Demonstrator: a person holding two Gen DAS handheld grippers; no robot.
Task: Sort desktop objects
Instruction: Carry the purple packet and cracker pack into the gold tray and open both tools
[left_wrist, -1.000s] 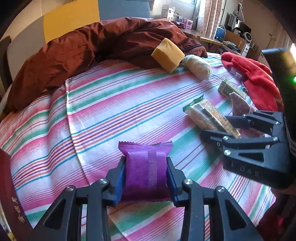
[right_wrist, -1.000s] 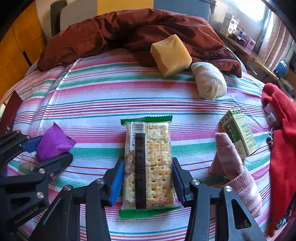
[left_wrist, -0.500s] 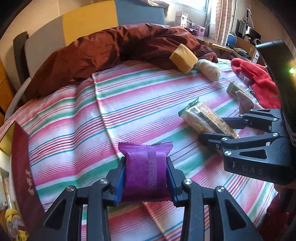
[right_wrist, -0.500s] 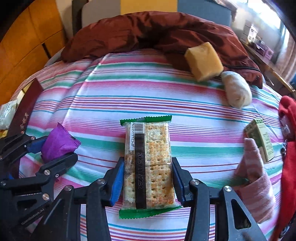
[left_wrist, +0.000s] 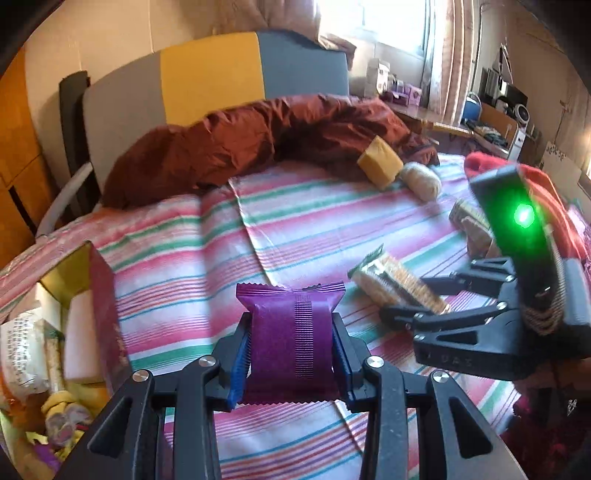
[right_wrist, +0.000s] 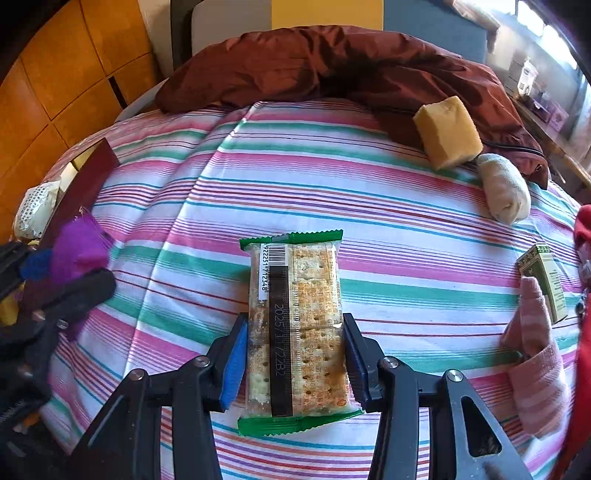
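Transport step: left gripper (left_wrist: 291, 354) clamps the purple packet (left_wrist: 293, 341), right gripper (right_wrist: 293, 356) clamps the cracker pack (right_wrist: 297, 328); next, likely drop both into the maroon box (left_wrist: 105, 306) at near left.

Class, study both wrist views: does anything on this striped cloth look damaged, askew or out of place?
Nothing looks damaged or spilled. The purple foil snack packet and the green-edged clear cracker packet are intact and squarely gripped. The odd items are clothing among the snacks: a rolled cream sock and a pink striped sock lying on the cloth.
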